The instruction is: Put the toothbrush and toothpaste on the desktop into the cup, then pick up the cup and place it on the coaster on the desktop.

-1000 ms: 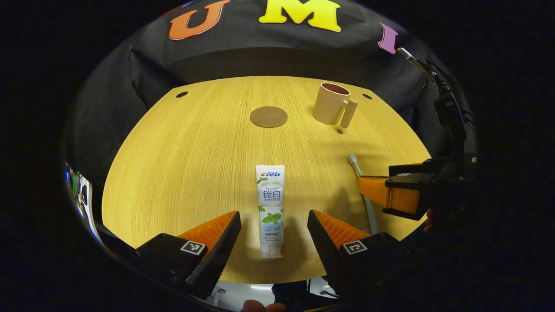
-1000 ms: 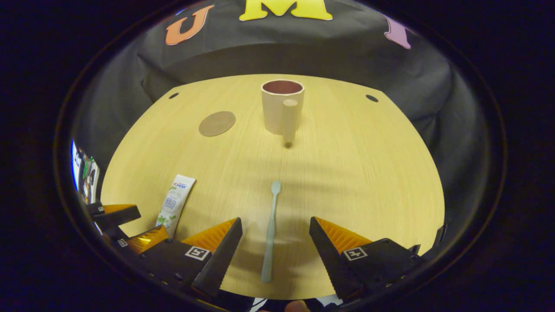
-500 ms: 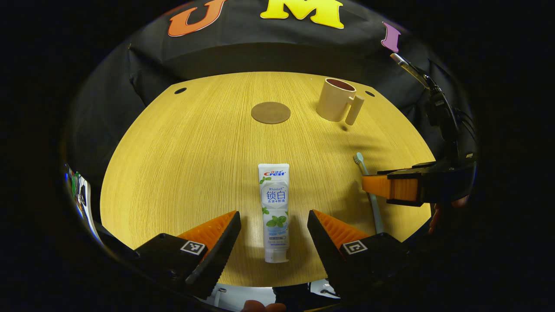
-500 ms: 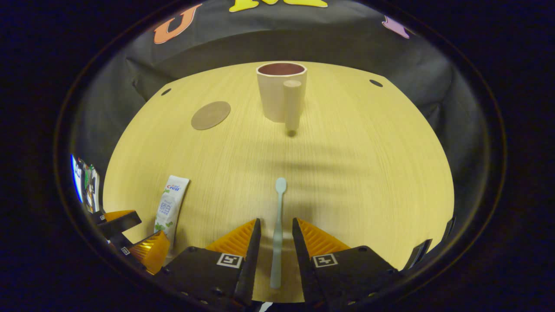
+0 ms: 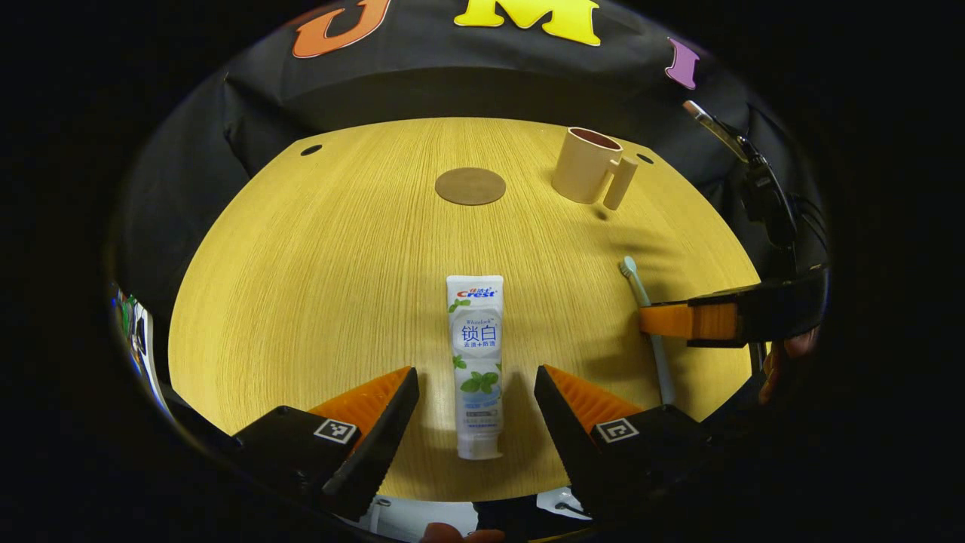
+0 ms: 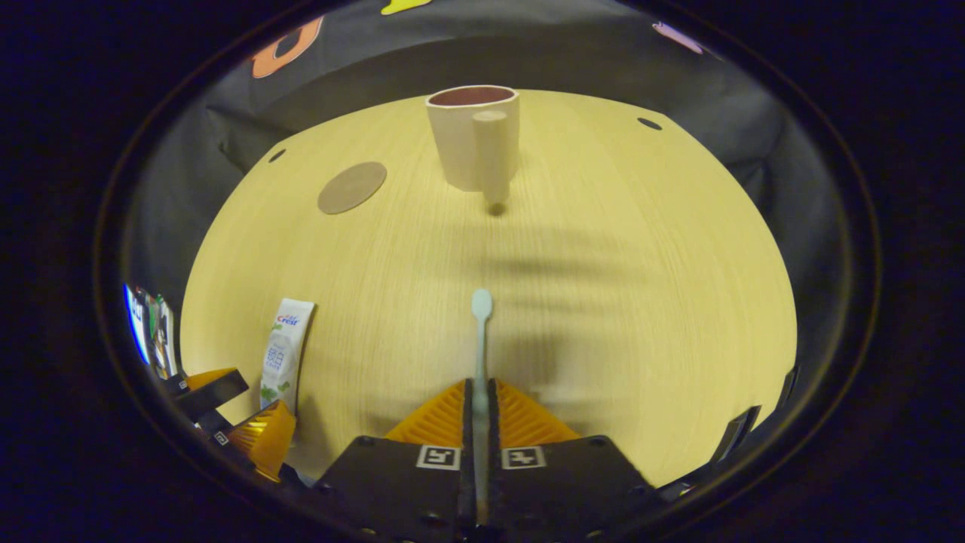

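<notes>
A white toothpaste tube (image 5: 475, 354) lies flat on the wooden desktop, its cap end between the fingers of my left gripper (image 5: 476, 392), which stands open around it without touching. In the right gripper view, my right gripper (image 6: 479, 396) is shut on the handle of the pale green toothbrush (image 6: 480, 324), whose head points toward the cup. The beige cup (image 6: 471, 136) stands upright at the far side, handle facing me; it also stands far right in the left gripper view, cup (image 5: 588, 175). A round brown coaster (image 5: 470, 185) lies left of the cup.
The round desktop (image 5: 317, 286) ends at a black cloth wall behind. Two small dark holes (image 5: 310, 150) sit near the far edge. The right gripper (image 5: 663, 320) and a hand show at the right of the left gripper view.
My right gripper's fingers have come together from wide open onto the toothbrush handle. My left gripper has stayed open around the toothpaste, shifting only slightly.
</notes>
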`<state>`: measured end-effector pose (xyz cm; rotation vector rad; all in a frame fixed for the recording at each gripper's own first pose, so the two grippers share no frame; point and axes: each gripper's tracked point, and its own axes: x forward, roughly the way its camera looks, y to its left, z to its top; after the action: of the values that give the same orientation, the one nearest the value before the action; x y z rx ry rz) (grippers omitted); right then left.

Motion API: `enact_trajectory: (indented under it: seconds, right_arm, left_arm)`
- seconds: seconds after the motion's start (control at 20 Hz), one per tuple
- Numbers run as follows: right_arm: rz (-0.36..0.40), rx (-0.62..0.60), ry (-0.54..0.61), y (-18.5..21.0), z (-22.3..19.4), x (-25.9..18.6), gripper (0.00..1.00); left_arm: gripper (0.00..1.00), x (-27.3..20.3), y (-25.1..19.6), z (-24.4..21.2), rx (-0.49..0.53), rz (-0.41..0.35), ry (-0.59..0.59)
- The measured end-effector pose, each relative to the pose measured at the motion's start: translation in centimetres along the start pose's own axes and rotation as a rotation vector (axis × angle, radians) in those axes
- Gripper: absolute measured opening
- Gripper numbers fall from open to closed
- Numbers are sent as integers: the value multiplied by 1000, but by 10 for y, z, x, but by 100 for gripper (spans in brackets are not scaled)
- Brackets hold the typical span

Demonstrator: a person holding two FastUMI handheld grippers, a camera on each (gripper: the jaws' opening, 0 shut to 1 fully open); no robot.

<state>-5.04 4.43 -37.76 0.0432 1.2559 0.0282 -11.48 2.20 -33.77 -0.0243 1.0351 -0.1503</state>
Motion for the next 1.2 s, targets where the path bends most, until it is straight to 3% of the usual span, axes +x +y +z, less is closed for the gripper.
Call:
enact_trajectory:
  seconds: [0.1,0.45,0.95,1.15,1.2]
  right_arm:
    - [4,4,-1,-1,-1,1,1]
    - [38,-15,-45,-2,2,-18,0]
    - [48,0,-69,-11,-6,-37,0]
    - [45,2,-85,-15,-3,-44,0]
    - [46,4,-89,-15,-2,-47,0]
  left_arm:
    - [99,4,1,-2,-4,3,2]
    - [98,13,2,-5,-4,33,-38]
    - [68,24,6,-1,18,37,-44]
    - [67,30,8,18,38,34,-50]
    - [55,31,9,23,40,39,-48]
